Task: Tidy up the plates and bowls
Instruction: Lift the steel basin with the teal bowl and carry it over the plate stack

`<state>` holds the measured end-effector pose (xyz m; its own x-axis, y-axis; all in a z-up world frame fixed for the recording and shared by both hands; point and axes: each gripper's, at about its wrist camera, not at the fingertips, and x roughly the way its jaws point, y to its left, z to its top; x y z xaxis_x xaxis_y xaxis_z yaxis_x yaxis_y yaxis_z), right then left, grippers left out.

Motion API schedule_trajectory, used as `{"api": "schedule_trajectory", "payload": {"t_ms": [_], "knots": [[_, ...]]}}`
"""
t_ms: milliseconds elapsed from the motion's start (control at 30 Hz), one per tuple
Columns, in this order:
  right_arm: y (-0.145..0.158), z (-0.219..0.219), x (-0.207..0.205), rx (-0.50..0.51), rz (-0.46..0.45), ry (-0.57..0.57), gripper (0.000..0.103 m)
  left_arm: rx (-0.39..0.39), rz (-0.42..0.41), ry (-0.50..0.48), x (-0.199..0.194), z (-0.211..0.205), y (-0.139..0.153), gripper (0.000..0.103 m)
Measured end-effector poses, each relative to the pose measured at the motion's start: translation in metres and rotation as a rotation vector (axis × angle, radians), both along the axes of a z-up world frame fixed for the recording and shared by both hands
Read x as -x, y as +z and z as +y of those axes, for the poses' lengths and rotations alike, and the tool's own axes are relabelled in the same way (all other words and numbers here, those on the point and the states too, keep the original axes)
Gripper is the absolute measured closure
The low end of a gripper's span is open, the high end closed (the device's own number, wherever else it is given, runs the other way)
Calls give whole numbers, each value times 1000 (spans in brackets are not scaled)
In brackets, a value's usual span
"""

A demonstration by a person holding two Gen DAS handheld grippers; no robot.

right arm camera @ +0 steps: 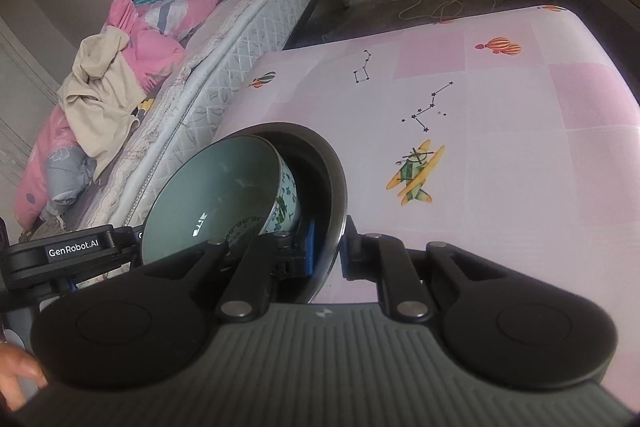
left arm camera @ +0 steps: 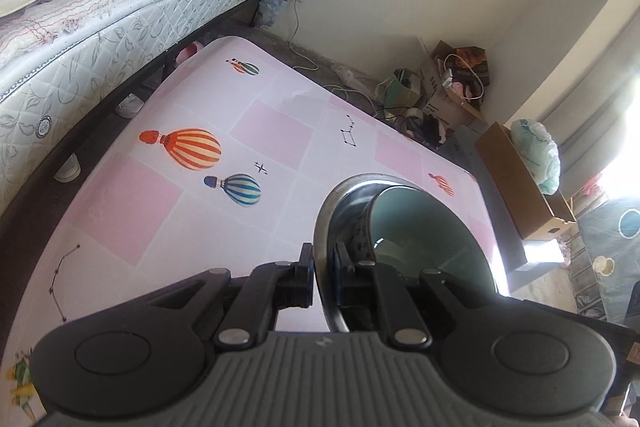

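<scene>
A steel bowl [left arm camera: 340, 199] hangs tilted above the pink patterned table [left arm camera: 160, 211], with a green-glazed ceramic bowl [left arm camera: 432, 227] lying inside it. My left gripper [left arm camera: 323, 267] is shut on the steel bowl's rim, one finger inside and one outside. In the right wrist view my right gripper [right arm camera: 335, 251] is shut on the opposite rim of the steel bowl [right arm camera: 326, 167]. The green bowl [right arm camera: 216, 187], floral on its outside, leans against the steel wall there. The left gripper's black body [right arm camera: 80, 251] shows at the far left, beyond the bowls.
A bed with a quilted mattress [left arm camera: 100, 39] and heaped clothes [right arm camera: 120, 67] runs along the table's side. Cardboard boxes [left arm camera: 516, 183] and cables [right arm camera: 440, 7] clutter the floor past the table's far edge [right arm camera: 400, 27]. A person's hand [right arm camera: 16, 379] is at the lower left.
</scene>
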<state>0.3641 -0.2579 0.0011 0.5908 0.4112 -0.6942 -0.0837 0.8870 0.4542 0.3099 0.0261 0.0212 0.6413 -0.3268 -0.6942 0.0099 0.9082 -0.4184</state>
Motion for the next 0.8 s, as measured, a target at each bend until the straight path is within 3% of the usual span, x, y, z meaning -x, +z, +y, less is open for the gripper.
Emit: {"api": "schedule_trajectory", "payload": {"t_ms": [333, 800], "knots": [[7, -9, 72, -5, 9, -22, 91, 14, 10, -14, 50, -5, -7, 93], [-39, -17, 124, -32, 91, -40, 90, -26, 33, -45, 85, -16, -33, 93]]}}
